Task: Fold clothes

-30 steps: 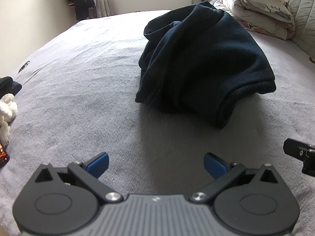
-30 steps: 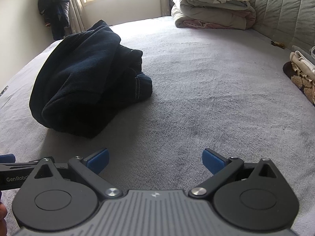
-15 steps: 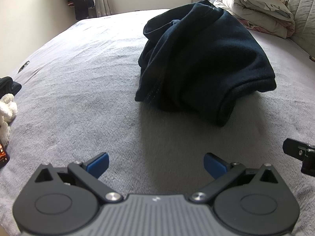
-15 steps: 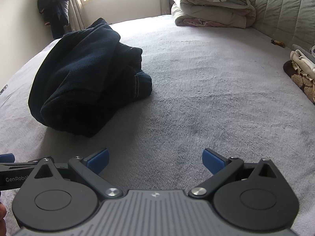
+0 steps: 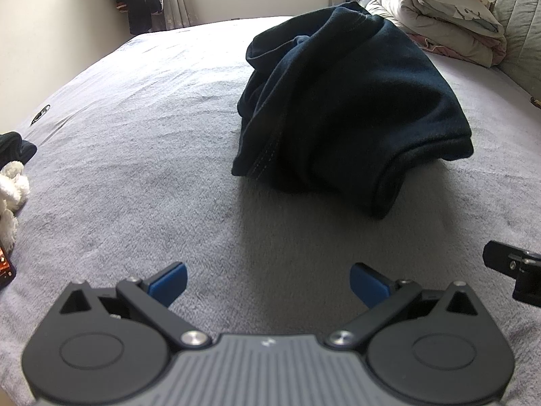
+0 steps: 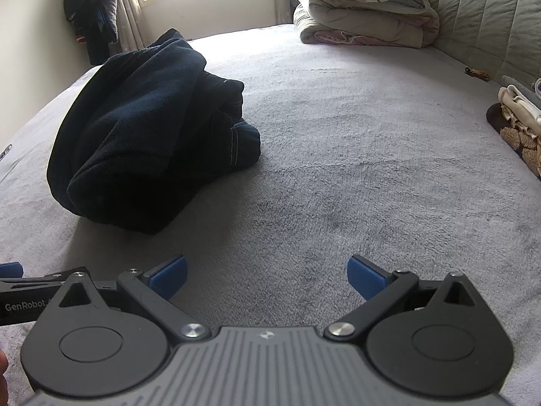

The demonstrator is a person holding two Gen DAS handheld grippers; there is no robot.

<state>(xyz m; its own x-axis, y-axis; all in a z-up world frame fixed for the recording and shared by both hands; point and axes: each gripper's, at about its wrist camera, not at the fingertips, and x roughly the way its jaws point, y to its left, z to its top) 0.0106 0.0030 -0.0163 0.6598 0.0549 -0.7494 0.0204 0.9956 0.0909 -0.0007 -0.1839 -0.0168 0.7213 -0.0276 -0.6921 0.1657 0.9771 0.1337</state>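
Grey bed (image 5: 142,155) holds crumpled navy garment (image 5: 351,108), both tongs spread

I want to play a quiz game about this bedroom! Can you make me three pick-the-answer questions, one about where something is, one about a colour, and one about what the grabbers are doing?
1. Where is the crumpled garment?
A. on the grey bed cover
B. on the floor
C. on the folded quilts

2. What colour are the gripper's fingertips?
A. red
B. blue
C. yellow

3. What are the left gripper and right gripper doing?
A. both pinching the garment
B. one shut, one open
C. both open, holding nothing

Answers:
1. A, it lies heaped on the bed cover.
2. B, the pads are blue.
3. C, both pairs of fingers are spread wide over bare cover.
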